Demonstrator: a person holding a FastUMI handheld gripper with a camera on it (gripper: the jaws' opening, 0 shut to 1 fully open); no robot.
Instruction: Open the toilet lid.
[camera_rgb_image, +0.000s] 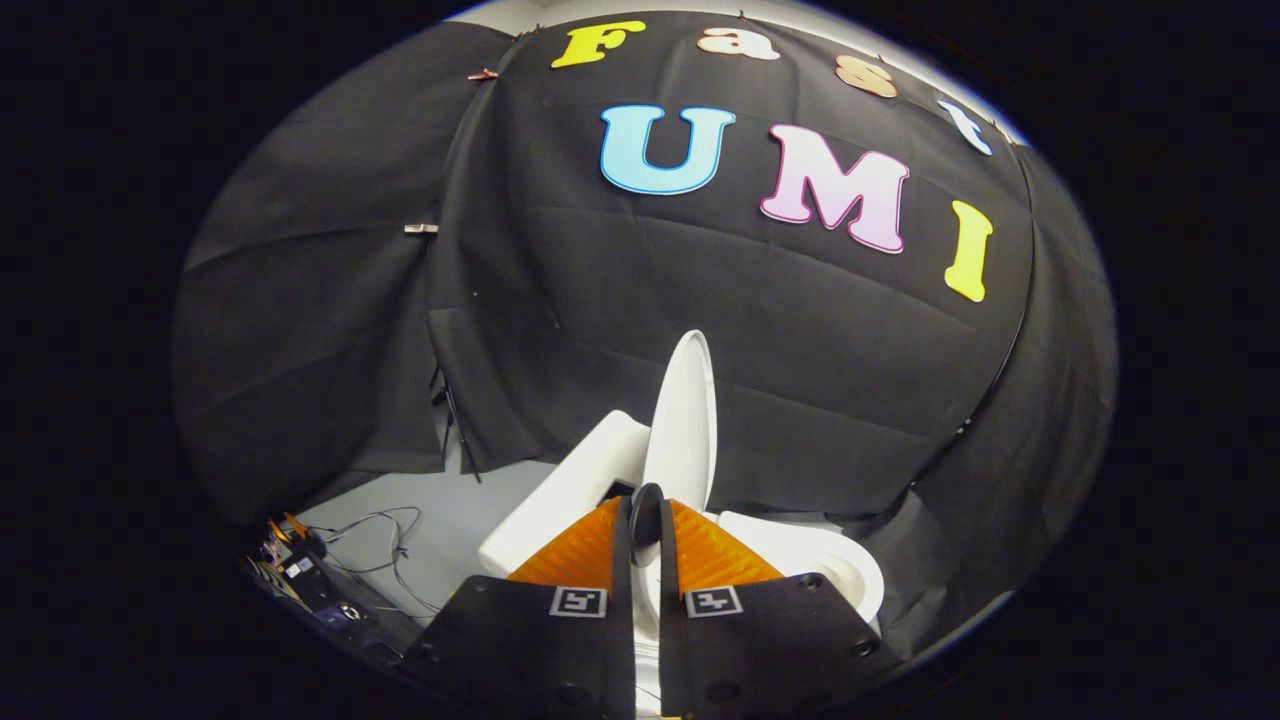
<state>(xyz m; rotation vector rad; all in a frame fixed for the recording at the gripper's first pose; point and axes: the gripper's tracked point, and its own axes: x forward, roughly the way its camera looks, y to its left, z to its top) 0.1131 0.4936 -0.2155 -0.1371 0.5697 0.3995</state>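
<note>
White toilet lid (683, 420) stands raised nearly upright, long axis vertical, its lower edge clamped between the closed fingers of the gripper (646, 512), bowl (830, 570) just beyond.

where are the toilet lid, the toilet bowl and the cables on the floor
toilet lid (685, 420): gripper view, its raised white face, edge pinched between the gripper (647, 520) fingers
toilet bowl (835, 570): gripper view, its rim
cables (385, 545): gripper view, a loop
</note>
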